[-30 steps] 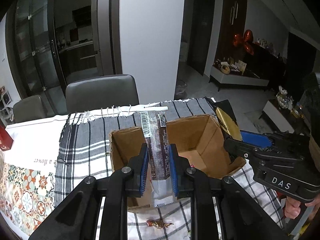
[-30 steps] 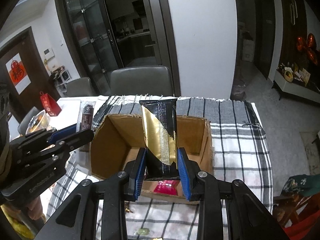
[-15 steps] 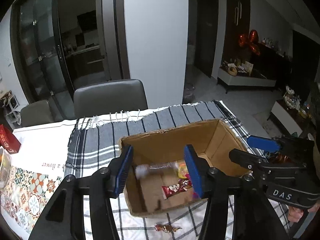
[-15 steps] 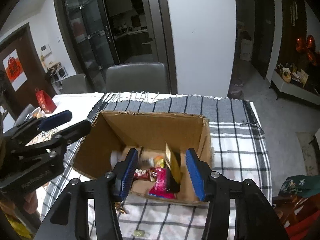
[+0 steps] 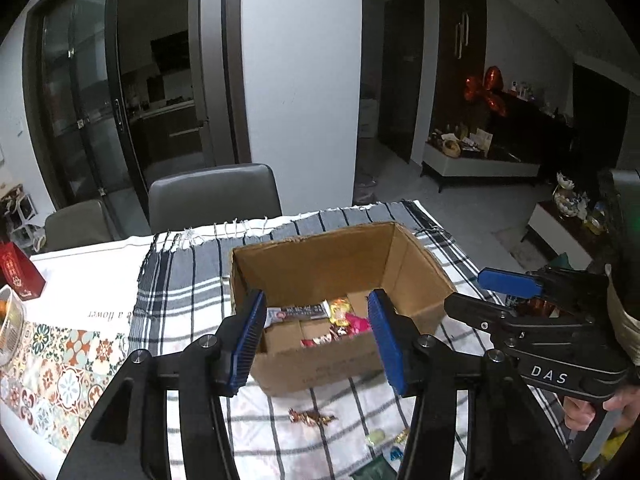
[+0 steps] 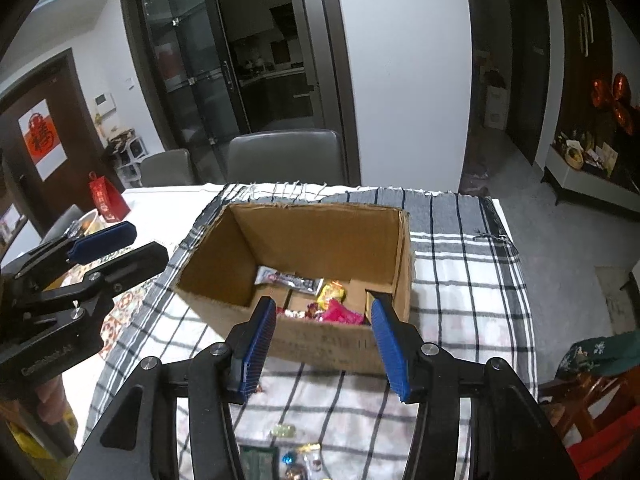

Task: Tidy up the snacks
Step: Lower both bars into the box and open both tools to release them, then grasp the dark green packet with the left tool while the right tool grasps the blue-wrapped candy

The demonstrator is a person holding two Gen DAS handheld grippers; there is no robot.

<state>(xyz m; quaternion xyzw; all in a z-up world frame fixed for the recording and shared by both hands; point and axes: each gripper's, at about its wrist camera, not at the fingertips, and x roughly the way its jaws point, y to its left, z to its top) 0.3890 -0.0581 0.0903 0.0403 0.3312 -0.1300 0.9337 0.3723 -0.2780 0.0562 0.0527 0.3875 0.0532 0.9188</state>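
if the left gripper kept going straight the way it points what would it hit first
Probably the near wall of the cardboard box, or the snacks inside if it clears the rim; depth is unclear. The left gripper has its jaws open and empty.

A white pillar (image 5: 300,80) stands behind grey chairs (image 5: 214,196), beside dark glass doors (image 5: 88,104) and grey floor (image 5: 460,208).

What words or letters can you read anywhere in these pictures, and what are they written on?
"DAS": white letters on the side of the right gripper.
"a flower": upside down on the white table runner.
A red Chinese character on the door poster.
Too blurred to read: raised lettering on the left gripper, print on the cardboard box, the red gift bag, the snack wrappers.
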